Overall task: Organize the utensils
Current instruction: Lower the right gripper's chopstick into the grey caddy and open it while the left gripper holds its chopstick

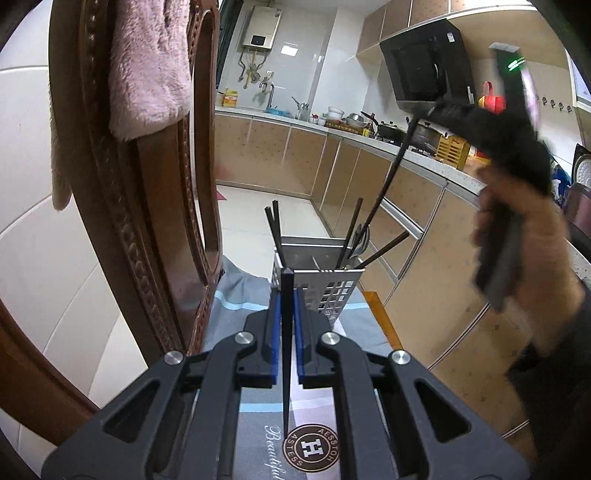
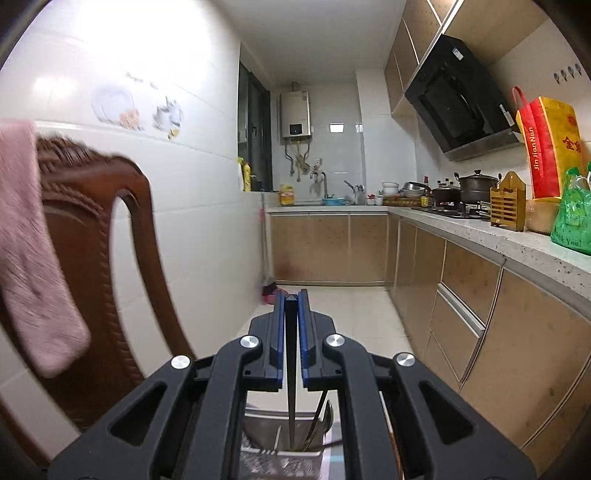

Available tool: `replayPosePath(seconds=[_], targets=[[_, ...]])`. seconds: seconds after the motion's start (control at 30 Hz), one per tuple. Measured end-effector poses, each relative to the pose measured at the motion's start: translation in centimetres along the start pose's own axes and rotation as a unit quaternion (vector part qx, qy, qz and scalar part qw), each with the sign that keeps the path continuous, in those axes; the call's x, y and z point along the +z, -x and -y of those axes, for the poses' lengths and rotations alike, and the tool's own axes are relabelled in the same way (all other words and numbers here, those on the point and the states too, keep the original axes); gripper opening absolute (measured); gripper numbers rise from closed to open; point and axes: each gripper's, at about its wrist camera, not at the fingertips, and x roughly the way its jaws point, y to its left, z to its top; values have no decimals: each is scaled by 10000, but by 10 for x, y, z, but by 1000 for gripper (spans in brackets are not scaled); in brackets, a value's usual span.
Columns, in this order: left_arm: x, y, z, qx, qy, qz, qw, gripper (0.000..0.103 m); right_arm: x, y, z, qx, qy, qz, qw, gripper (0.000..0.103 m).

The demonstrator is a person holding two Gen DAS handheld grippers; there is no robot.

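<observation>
Each gripper pinches one black chopstick: the left gripper (image 1: 287, 295) near the metal holder (image 1: 317, 280), the right gripper (image 2: 291, 306) above it. Crowded slots could deflect either tip.

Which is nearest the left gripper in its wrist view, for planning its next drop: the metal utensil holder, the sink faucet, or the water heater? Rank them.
From the left gripper, shut on a black chopstick:
1. metal utensil holder, just ahead on the cloth.
2. sink faucet, at the far counter.
3. water heater, high on the back wall.

Two grippers each pinching one chopstick (image 1: 286, 354), one perforated utensil holder (image 1: 332, 291), one chair (image 1: 155, 221)
</observation>
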Motion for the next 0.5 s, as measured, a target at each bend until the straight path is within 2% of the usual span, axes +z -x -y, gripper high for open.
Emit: replayPosePath(seconds=[0.13,0.33,0.37,0.5], targets=[[0,-3,-4,16,74,-26,10000,7,-46,-36,6,-98,-214,-288,9993,7],[-3,-4,-7,29,87,-16,10000,7,-97,-46,26,1,-646,-676,9956,8],[-2,-6,-7,35,91,-19,10000,7,-100,-45,27,52,-671,-716,9952,10],[-2,-8,-5,43,111,-23,9999,7,-112,-15,43,276,-771,-742,9939,36]])
